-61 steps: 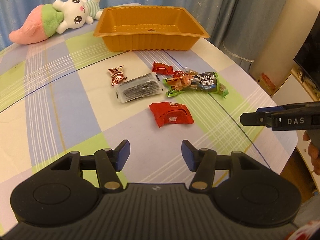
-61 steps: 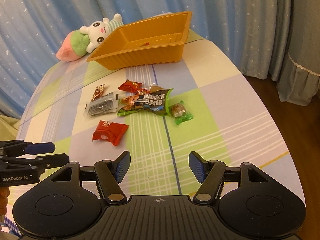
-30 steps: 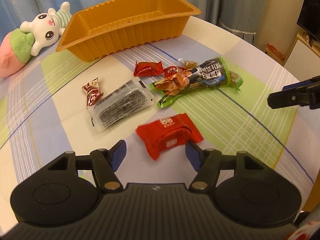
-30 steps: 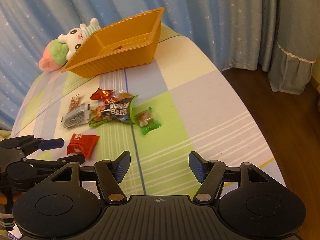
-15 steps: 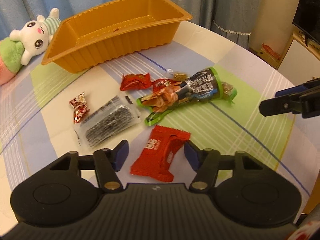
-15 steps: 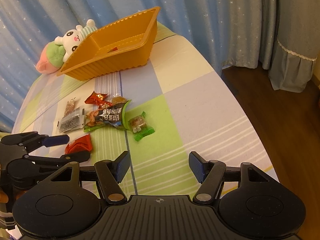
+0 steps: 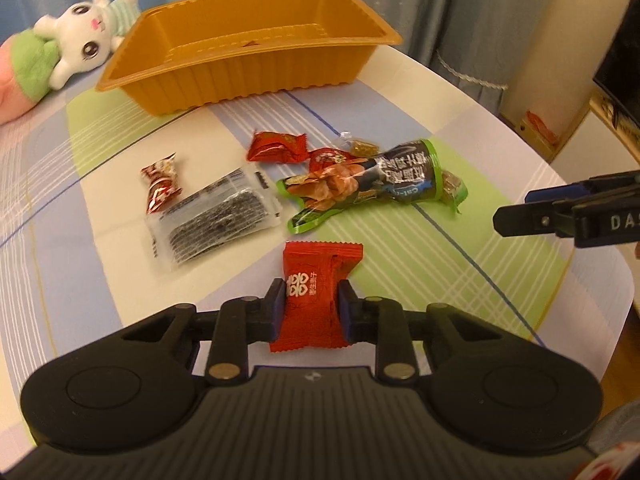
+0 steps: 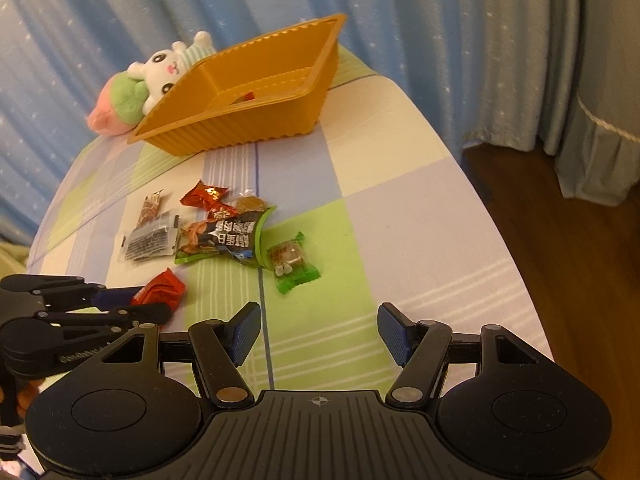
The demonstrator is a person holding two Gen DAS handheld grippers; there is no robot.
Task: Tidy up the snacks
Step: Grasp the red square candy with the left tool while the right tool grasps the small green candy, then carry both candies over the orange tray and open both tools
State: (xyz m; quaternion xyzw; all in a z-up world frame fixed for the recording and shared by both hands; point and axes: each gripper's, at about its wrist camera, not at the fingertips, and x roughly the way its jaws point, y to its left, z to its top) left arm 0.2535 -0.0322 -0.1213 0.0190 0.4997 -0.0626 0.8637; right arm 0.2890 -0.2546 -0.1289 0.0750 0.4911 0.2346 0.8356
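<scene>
Crinkly red foil packet (image 7: 316, 296) pinched by left gripper (image 7: 312, 312); right gripper (image 8: 318, 334) spread, empty

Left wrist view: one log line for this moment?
left claw: shut on red snack packet | right claw: open, idle | orange tray: unfilled

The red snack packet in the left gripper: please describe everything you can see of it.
The red snack packet is a small pillow-shaped pouch of glossy, crinkled wrapping with a serrated top edge and white printed characters. The left gripper is shut on its middle, a blue pad pressing on each side. Its upper end points toward the orange tray. Whether it still touches the table is unclear.
</scene>
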